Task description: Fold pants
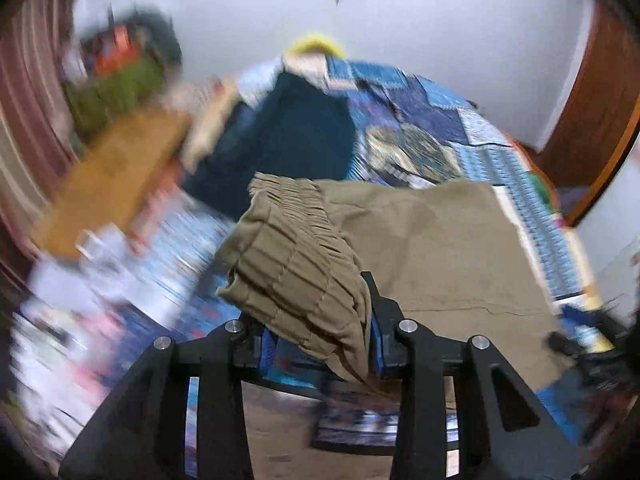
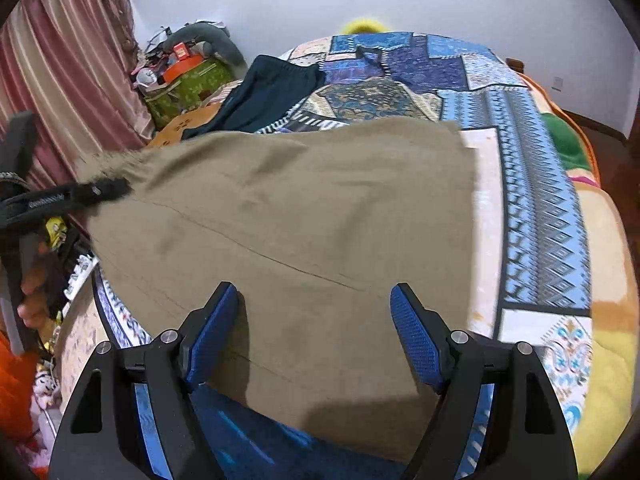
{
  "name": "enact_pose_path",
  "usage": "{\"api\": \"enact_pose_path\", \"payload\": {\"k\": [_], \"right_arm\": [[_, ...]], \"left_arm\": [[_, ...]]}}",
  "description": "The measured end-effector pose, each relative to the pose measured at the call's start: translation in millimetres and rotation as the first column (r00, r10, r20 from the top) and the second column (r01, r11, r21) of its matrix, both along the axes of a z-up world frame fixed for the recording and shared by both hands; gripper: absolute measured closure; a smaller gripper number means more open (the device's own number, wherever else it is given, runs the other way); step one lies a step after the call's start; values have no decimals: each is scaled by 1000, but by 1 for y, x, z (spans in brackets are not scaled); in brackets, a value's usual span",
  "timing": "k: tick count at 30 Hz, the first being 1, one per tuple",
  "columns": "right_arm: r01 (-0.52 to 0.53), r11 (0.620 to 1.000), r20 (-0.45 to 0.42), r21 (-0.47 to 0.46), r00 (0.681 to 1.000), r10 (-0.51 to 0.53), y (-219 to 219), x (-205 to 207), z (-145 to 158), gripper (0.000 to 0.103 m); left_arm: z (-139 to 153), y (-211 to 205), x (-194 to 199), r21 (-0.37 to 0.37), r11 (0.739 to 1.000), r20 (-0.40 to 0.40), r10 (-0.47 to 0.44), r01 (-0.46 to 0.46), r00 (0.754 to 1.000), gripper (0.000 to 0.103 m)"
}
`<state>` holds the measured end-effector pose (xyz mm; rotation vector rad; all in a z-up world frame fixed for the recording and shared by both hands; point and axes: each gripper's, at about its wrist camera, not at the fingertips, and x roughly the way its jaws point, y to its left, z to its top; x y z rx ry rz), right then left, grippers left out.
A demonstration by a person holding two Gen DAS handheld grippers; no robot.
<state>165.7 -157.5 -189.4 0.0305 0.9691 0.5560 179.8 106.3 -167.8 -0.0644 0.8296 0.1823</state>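
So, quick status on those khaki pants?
Left gripper clamped on khaki pants waistband. Right gripper open over them. Dark pants beyond, clear.

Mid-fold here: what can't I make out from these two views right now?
- Left wrist view: left tool's pads, covered by the bunched waistband of the khaki pants.
- Left wrist view: bedside clutter, motion-blurred.
- Right wrist view: pants' near edge, hidden behind the open right tool.

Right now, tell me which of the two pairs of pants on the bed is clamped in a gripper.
The khaki pants: the left gripper pinches their bunched elastic waistband. The dark teal pants lie untouched farther up the patchwork bedspread.
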Motion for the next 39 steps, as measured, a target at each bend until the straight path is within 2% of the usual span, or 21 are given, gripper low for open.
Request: {"api": "enact_pose_path", "payload": {"k": [2, 5, 12, 16, 22, 27, 35, 36, 38, 39], "right_arm": [[5, 1000, -1, -9, 1000, -5, -5, -4, 0, 27], [14, 1000, -1, -8, 1000, -14, -12, -9, 0, 27], [27, 1000, -21, 10, 999, -26, -16, -11, -7, 27], [27, 999, -25, 18, 999, -26, -17, -10, -7, 27], [30, 999, -24, 25, 999, -30, -18, -10, -8, 27], [33, 999, -23, 28, 999, -32, -19, -10, -9, 28], [33, 999, -25, 32, 999, -32, -19, -8, -10, 27], [33, 999, -25, 32, 999, -32, -19, -8, -10, 27], [33, 999, -25, 32, 999, -32, -19, -8, -10, 27], [34, 999, -25, 32, 999, -33, -19, -8, -10, 27]], "left_arm": [[13, -4, -6, 115, 993, 39, 11, -15, 999, 66], [26, -9, -10, 208, 978, 76, -2, -14, 997, 67], [51, -46, -2, 257, 964, 135, -110, 72, 985, 68], [62, -69, 5, 212, 966, 150, -183, 149, 972, 71], [68, -88, 15, 66, 961, 141, -276, 269, 951, 76], [63, -106, 25, -58, 930, 107, -355, 362, 929, 76], [46, -130, 29, -118, 890, 39, -440, 441, 897, 76], [43, -133, 28, -119, 886, 23, -449, 448, 893, 73], [39, -137, 28, -145, 873, 0, -471, 466, 882, 48], [39, -136, 27, -167, 865, 0, -480, 473, 877, 42]]}}
